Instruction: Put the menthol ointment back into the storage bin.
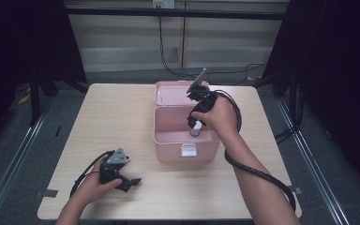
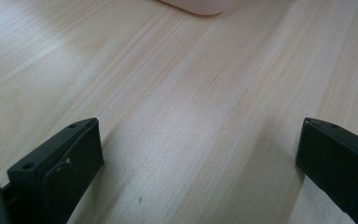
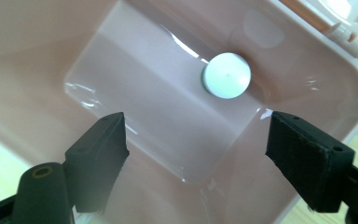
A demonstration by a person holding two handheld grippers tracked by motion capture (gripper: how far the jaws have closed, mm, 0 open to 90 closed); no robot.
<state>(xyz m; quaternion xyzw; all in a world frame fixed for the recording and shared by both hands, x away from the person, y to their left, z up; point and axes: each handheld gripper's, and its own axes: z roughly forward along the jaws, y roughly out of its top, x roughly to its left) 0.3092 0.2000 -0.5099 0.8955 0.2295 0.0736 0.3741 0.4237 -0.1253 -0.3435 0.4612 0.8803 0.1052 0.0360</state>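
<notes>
A pink plastic box (image 1: pixel 168 146) stands open mid-table, its lid (image 1: pixel 168 93) folded back behind it. Inside, a small bottle with a white cap (image 3: pixel 226 74) stands upright on the box floor near one wall; the same bottle (image 1: pixel 196 129) peeks out under my right hand in the high view. My right gripper (image 3: pixel 196 140) hovers over the box and points down into it, jaws wide apart and empty, the bottle beyond them and untouched. My left gripper (image 1: pixel 132 182) rests low on the table at the front left, and its jaws (image 2: pixel 196 154) stand open over bare wood.
The light wooden table (image 1: pixel 122 117) has free surface left of the box. A corner of the pink box (image 2: pixel 196 5) shows ahead of the left gripper. Black cables (image 1: pixel 258 173) trail from both grippers. Dark curtains and metal rails flank the table.
</notes>
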